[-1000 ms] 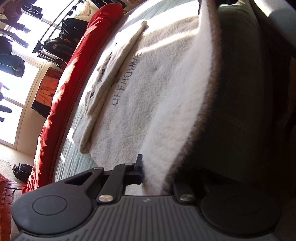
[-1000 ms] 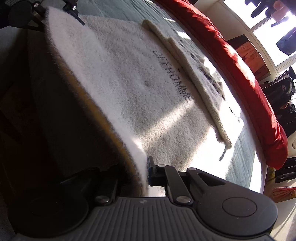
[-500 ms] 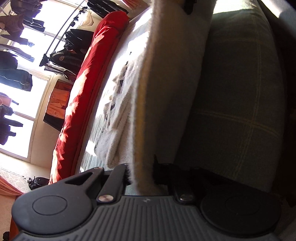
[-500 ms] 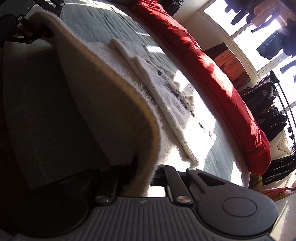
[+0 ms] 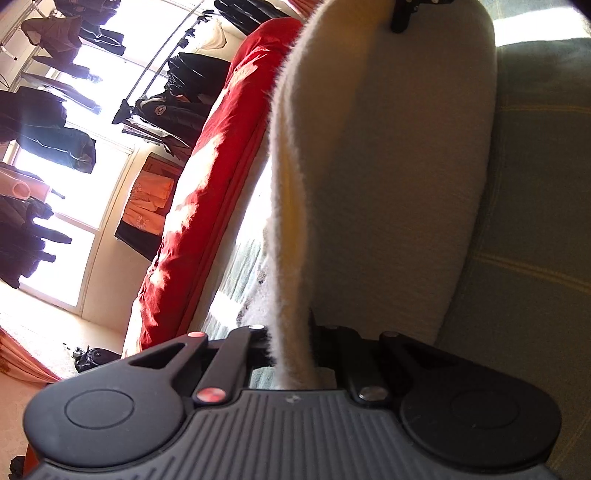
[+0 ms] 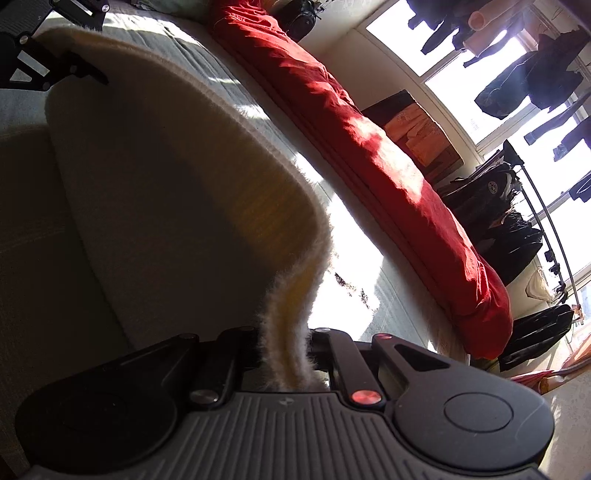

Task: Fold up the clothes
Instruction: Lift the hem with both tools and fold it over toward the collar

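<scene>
A fuzzy cream sweater is lifted off the grey-green bed, its hem stretched taut between my two grippers. My left gripper is shut on one hem corner. My right gripper is shut on the other corner of the sweater. The raised cloth stands almost upright and hides the part that lies flat; only a sunlit strip with dark lettering shows past it. The right gripper's tip appears at the top of the left wrist view, and the left gripper at the top left of the right wrist view.
A red duvet lies rolled along the far edge of the bed. Beyond it stand a rack of dark jackets, bright windows with hanging clothes, and a dark cabinet with orange cloth. A dark bag sits on the floor.
Both grippers have risen and moved toward the far side of the bed with the hem. The sweater's front, with its lettering in full view a second ago, is now hidden behind the raised cloth.
</scene>
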